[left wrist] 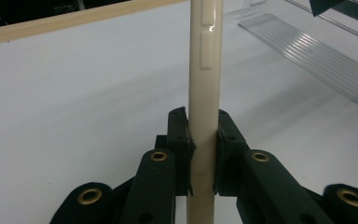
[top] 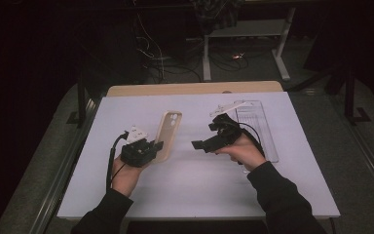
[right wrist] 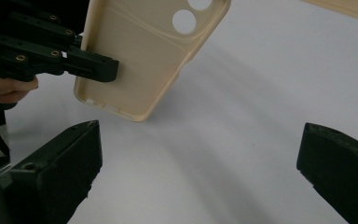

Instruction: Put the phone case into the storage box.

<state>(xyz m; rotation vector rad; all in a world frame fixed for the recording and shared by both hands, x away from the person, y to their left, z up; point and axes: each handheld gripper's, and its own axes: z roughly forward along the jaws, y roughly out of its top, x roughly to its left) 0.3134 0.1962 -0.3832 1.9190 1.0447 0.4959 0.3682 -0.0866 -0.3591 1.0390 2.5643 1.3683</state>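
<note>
A cream phone case (top: 168, 132) with round camera holes is held edge-up over the white table, left of centre. My left gripper (top: 157, 145) is shut on its lower part; in the left gripper view the pads (left wrist: 182, 140) pinch the case's thin wall (left wrist: 205, 70) from both sides. The right gripper view shows the case's hollow inside (right wrist: 140, 51) and that left gripper (right wrist: 98, 67) clamped on it. My right gripper (top: 205, 136) hovers right of the case, pointing toward it, its jaws wide apart with nothing between them.
A clear plastic tray (top: 258, 124) lies flat on the white sheet (top: 190, 190) behind the right hand, also seen as the ribbed clear tray (left wrist: 317, 56). A wooden table edge (top: 195, 88) runs along the back. Cables and desk legs stand on the dark floor beyond.
</note>
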